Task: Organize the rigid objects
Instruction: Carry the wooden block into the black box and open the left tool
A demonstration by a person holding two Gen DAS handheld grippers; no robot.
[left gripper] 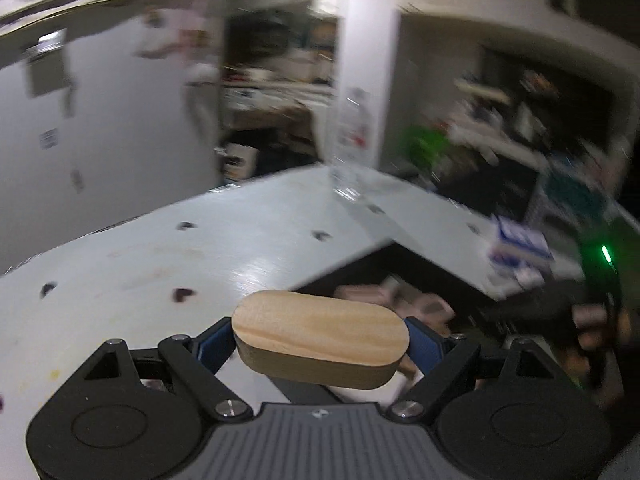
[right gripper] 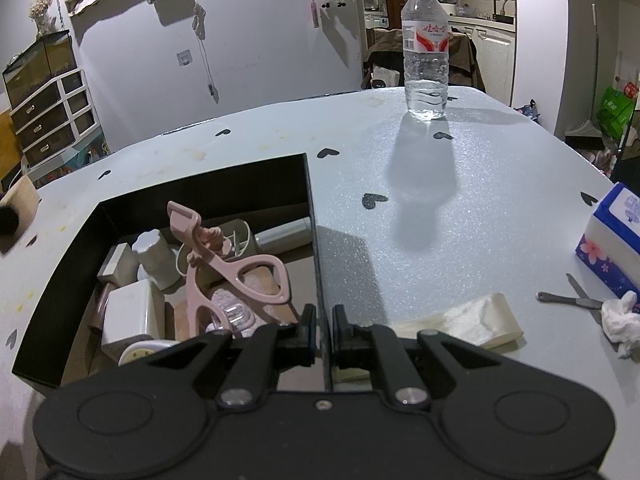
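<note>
Over on the left, the left gripper (left gripper: 320, 344) is carrying a flat wooden oval block (left gripper: 320, 334), its blue-padded fingers (left gripper: 212, 346) clamped on the two rounded ends. The block is hanging above the counter (left gripper: 160, 256), just short of the black box (right gripper: 72, 240) that is taking the small things. I'd judge the step in hand to be dropping the block into that box. To do it well, the person should be bringing it over the open area, lowering it past the rim, and parting the fingers only once it is low enough not to knock the pink eyelash curler (right gripper: 236, 268) or the white jars beside it.

To the right, the right gripper (right gripper: 323, 334) is steadying the box, its fingers closed on the thin right-hand wall. Further right, a water bottle (right gripper: 425, 46), a tissue pack (right gripper: 616, 236) and small scissors (right gripper: 576, 300) are sitting on the counter.

The left view is smeared by motion, so the box contents there are only pinkish blurs. The near end of the box is hidden behind the right gripper's body.
</note>
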